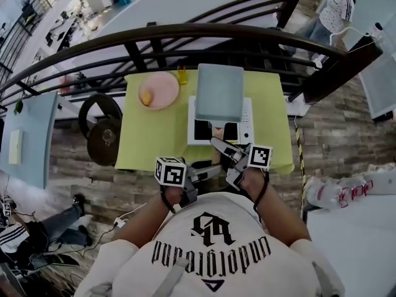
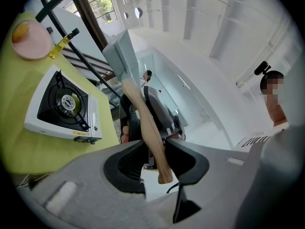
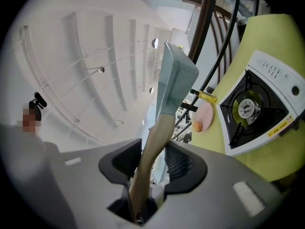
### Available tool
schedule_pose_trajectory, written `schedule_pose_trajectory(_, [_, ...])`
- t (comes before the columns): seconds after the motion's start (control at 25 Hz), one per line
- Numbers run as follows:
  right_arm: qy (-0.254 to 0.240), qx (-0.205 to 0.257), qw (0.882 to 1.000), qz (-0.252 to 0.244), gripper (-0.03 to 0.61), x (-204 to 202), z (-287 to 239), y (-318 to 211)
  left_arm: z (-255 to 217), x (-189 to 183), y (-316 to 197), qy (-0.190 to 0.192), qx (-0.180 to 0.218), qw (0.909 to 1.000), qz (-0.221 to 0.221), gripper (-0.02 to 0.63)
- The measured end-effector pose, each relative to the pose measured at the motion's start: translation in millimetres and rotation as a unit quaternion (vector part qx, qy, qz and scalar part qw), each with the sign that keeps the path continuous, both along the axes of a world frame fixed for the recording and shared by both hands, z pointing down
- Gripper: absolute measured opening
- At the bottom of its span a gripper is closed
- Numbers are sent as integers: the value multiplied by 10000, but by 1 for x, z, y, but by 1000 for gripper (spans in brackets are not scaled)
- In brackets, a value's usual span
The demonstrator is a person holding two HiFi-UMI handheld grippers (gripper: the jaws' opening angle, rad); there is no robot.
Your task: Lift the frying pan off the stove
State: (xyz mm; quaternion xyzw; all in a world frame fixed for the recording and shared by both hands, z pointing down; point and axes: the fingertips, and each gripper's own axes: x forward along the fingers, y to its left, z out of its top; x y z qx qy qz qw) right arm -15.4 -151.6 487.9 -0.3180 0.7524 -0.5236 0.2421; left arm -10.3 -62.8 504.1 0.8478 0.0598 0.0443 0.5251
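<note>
— Pan position now?
— Twelve o'clock, raised over the stove. Left gripper and right gripper fingers pinch its handle. Keep your hands matched, lifting straight, so it doesn't tip.

White T-shirt with black lettering

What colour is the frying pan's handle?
The handle is pale wooden tan, clearest in the left gripper view.
</note>
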Motion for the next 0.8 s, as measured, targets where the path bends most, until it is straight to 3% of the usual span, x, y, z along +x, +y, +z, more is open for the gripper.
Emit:
schedule_pose_trajectory(0.32, [-9, 59, 9998, -182, 152, -3, -4, 2, -1, 0, 3, -107, 58, 9999, -89, 149])
schedule_pose_trajectory(0.56, [-101, -45, 9993, -370, 152, 46, -2, 74, -2, 52, 74, -234, 61, 9994, -250, 149])
schedule_pose_trajectory(0.8, [-98, -63, 9978, -658, 152, 49, 3, 127, 2, 58, 126, -296, 30, 9984, -480, 149])
